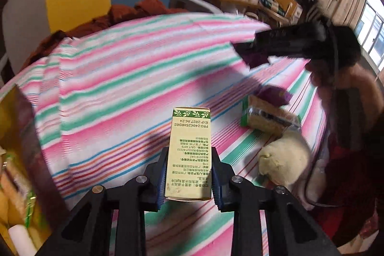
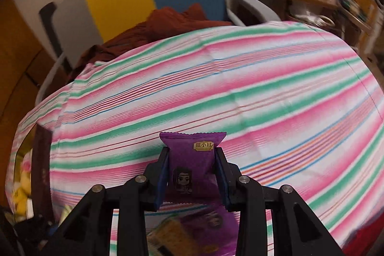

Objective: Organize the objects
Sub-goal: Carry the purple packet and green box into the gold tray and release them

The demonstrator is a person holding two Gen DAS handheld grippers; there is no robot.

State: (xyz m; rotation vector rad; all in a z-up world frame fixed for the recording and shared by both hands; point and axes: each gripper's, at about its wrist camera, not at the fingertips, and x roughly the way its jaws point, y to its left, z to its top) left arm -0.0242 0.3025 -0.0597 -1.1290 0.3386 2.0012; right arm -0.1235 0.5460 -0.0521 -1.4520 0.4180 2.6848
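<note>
Above the striped bedsheet [image 1: 144, 68], my left gripper [image 1: 188, 174] clamps a stiff, light cream carton [image 1: 190, 150] by its long sides, while my right gripper [image 2: 192, 174] pinches a soft, crinkly purple snack packet [image 2: 192, 160] mid-body.

box [image 1: 190, 152]: "PRD:240625HR002", "EXP:2027.06.24", upside down toward 12 o'clock
purple packet [image 2: 192, 160]: gold label "疆小娃"

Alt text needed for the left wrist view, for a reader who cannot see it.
The left gripper clamps a cream carton with a green leaf band above a striped bedsheet. To the right, the right gripper carries a purple packet above snack packs and a pale plush toy.
</note>
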